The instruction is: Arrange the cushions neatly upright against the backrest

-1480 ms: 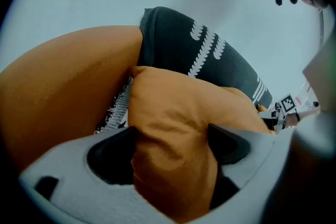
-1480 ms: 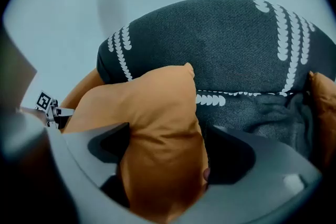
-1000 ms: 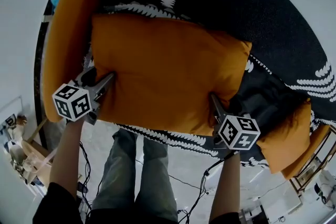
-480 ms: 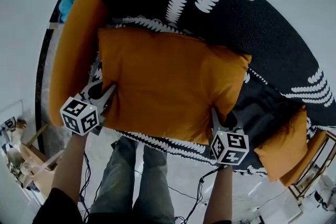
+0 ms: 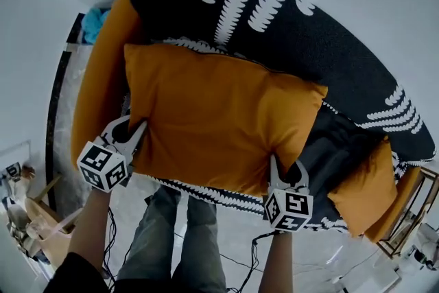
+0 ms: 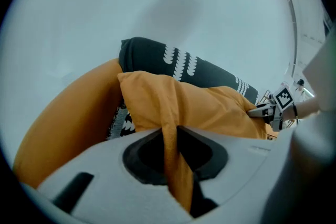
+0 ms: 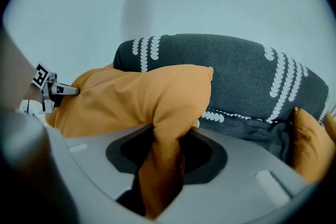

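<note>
1. Orange fabric is in both claws: I am holding the large cushion (image 5: 219, 120) by its two near corners.
2. Left gripper (image 5: 136, 134): the jaws have just been closing. They are now clamped on a thin fold of the cushion's left corner, which the left gripper view shows pinched flat between them.
3. Right gripper (image 5: 285, 169): the jaws have also just been closing. They are now clamped on a thicker bunch of the right corner, wadded between them in the right gripper view.
4. The cushion hangs between the two grippers above the seat (image 5: 339, 141). Its broad face is towards me and its far edge is near the foot of the backrest (image 5: 274, 17). I cannot tell whether it touches there.
5. The sofa is dark with a white leaf print.
6. A long orange cushion (image 5: 99, 79) lies along the sofa's left end, just beside the held cushion.
7. A small orange cushion (image 5: 367, 182) sits at the right end, well apart from the held cushion.
</note>
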`<move>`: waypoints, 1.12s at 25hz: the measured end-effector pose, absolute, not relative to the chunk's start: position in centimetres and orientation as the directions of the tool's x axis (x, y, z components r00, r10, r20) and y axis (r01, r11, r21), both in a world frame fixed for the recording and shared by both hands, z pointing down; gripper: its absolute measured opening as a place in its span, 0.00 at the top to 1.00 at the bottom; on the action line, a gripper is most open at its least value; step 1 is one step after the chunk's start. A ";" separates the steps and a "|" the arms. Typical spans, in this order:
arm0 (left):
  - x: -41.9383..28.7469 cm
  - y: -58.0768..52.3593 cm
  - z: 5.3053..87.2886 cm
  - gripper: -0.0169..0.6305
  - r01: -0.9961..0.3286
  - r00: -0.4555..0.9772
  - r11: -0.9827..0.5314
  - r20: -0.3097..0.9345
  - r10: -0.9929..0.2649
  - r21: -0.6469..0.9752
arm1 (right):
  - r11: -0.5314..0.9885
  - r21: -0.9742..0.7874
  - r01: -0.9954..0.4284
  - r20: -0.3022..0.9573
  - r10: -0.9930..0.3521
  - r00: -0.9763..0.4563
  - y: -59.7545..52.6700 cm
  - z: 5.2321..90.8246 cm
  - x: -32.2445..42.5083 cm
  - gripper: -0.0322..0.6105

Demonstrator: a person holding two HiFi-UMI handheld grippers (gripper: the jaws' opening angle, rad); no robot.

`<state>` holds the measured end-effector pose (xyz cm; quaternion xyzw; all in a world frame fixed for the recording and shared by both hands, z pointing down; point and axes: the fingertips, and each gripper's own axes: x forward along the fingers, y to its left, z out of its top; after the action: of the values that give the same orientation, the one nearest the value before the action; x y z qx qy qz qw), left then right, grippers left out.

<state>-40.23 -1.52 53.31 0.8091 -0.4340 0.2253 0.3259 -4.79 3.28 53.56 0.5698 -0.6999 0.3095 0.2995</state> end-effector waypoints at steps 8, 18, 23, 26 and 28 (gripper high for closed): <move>-39.6 -5.6 45.0 0.87 -0.822 0.563 -0.496 0.539 -0.627 0.281 | 0.112 -0.056 -0.992 0.667 -0.735 -0.120 1.2 45.6 -4.3 0.67; -35.4 -13.6 38.7 0.87 -0.788 0.604 -0.581 0.430 -0.670 0.201 | 0.071 -0.038 -0.997 0.561 -0.824 -0.080 -4.7 39.7 -0.4 0.66; -34.5 -15.7 39.3 0.87 -0.796 0.590 -0.578 0.434 -0.680 0.177 | 0.072 -0.071 -0.995 0.558 -0.824 -0.100 -6.7 41.1 0.4 0.65; -34.5 -16.4 41.1 0.86 -0.807 0.578 -0.559 0.452 -0.680 0.191 | 0.071 -0.095 -0.993 0.575 -0.811 -0.113 -7.5 43.0 0.7 0.65; -34.5 -16.4 42.3 0.86 -0.812 0.570 -0.547 0.473 -0.672 0.201 | 0.071 -0.105 -0.992 0.589 -0.799 -0.119 -7.5 44.1 0.7 0.65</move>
<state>-34.51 -16.38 42.32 0.8624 -0.4304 0.1728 0.2029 0.69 -7.47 44.13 0.6346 -0.7055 0.2487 0.1940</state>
